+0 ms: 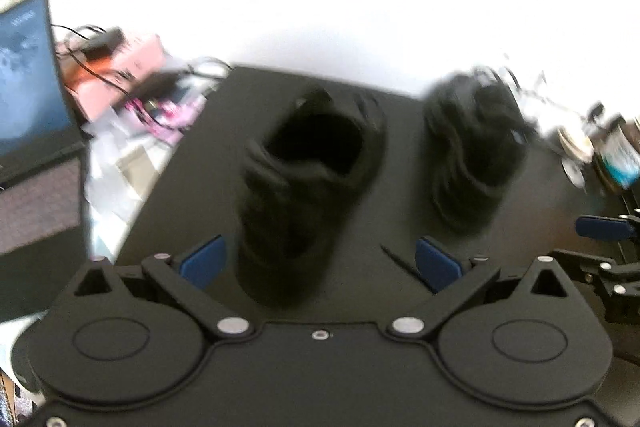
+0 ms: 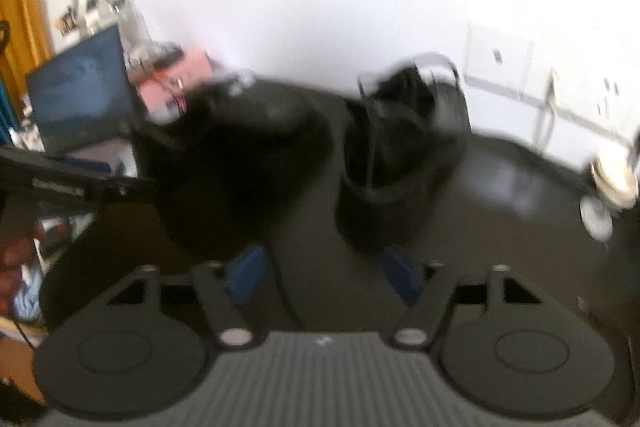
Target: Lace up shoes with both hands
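Two black shoes stand side by side on a black mat (image 1: 360, 227), heels toward me. Both views are motion-blurred. In the left wrist view my left gripper (image 1: 320, 259) is open, its blue pads either side of the left shoe's (image 1: 304, 163) heel. The right shoe (image 1: 476, 147) stands to its right, and a loose black lace end (image 1: 394, 259) lies by the right pad. In the right wrist view my right gripper (image 2: 324, 277) is open and empty, just short of the gap between the left shoe (image 2: 240, 167) and the right shoe (image 2: 400, 163). The right gripper also shows in the left wrist view (image 1: 600, 247).
A laptop (image 1: 28, 79) stands open at the left, with a pink box (image 1: 120, 75) and tangled cables beside it. Small round objects and clutter (image 1: 592, 147) lie at the mat's right edge. A white wall is behind.
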